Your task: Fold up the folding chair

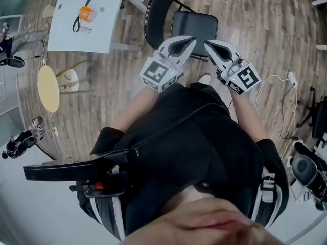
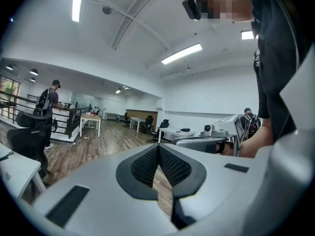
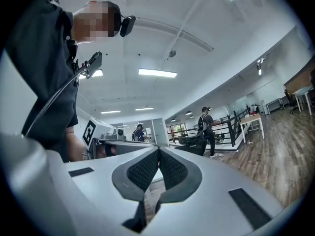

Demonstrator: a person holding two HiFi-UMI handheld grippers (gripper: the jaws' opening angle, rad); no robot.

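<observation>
A black folding chair (image 1: pixel 180 23) stands unfolded on the wooden floor just ahead of me, its seat flat and its round back toward the white table. My left gripper (image 1: pixel 191 41) hangs shut and empty above the seat's near left edge. My right gripper (image 1: pixel 207 44) is shut and empty too, close beside it over the seat's near right edge. The two tips point toward each other, almost meeting. In the left gripper view the left gripper (image 2: pixel 158 147) points level into the room, with the right gripper (image 2: pixel 216 140) showing beside it. In the right gripper view the right gripper (image 3: pixel 159 152) is also level.
A white table (image 1: pixel 87 17) with an orange object (image 1: pixel 86 14) stands at the back left. A round yellow stool (image 1: pixel 48 89) is at the left. A white cable and power strip (image 1: pixel 286 80) lie on the floor at the right. Office chairs (image 1: pixel 311 172) stand at the right edge.
</observation>
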